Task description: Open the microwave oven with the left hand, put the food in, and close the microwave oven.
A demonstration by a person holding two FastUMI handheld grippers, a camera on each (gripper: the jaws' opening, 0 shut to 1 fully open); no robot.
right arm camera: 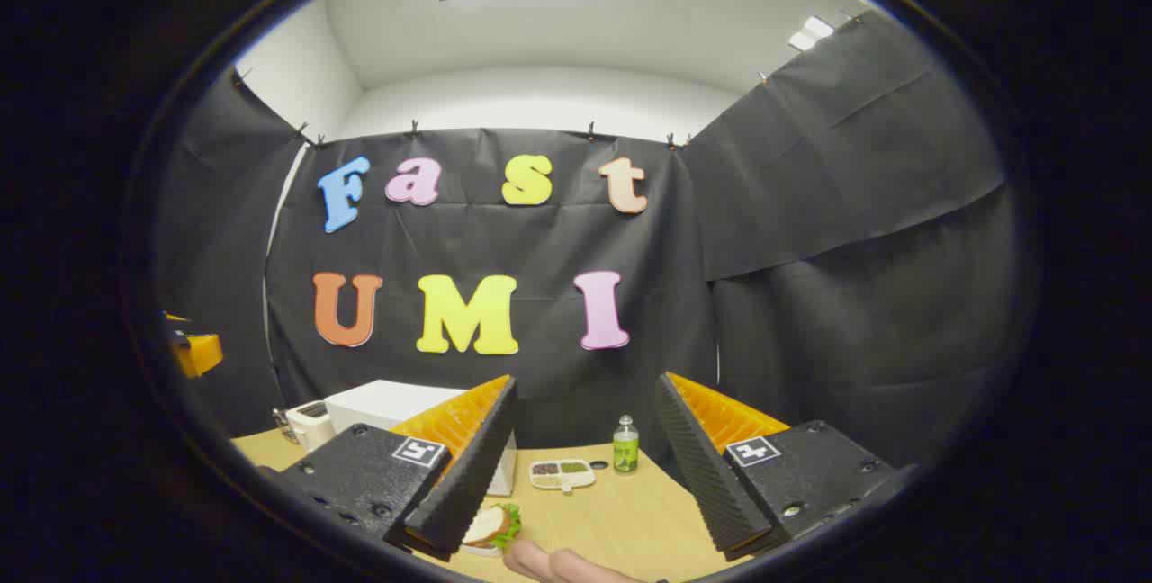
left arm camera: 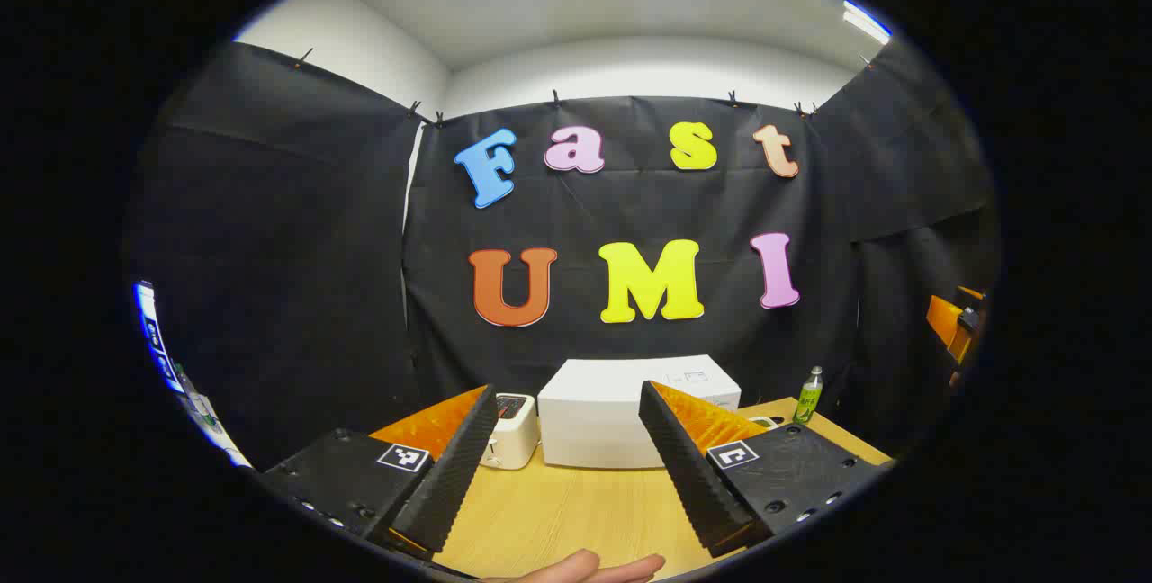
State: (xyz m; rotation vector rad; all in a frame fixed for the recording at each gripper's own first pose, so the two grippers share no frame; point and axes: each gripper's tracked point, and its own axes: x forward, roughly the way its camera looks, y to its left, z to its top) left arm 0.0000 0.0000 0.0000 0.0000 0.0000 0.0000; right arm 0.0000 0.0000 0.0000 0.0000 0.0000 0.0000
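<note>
Left gripper (left arm camera: 567, 466) wide, holding nothing; white microwave (left arm camera: 630, 412) lower centre, door shut, toaster (left arm camera: 511, 430) touching its left. Right gripper (right arm camera: 585, 466) wide; sandwich (right arm camera: 490, 526) bottom, snack tray (right arm camera: 562, 473), bottle (right arm camera: 625, 444) beyond.

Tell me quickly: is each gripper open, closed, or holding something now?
Left gripper: open, holding nothing, facing the microwave.
Right gripper: open, holding nothing, above the sandwich.

Toaster (left arm camera: 510, 429), green bottle (right arm camera: 625, 444), seasoning tray (right arm camera: 562, 473) on table (left arm camera: 585, 511).
</note>
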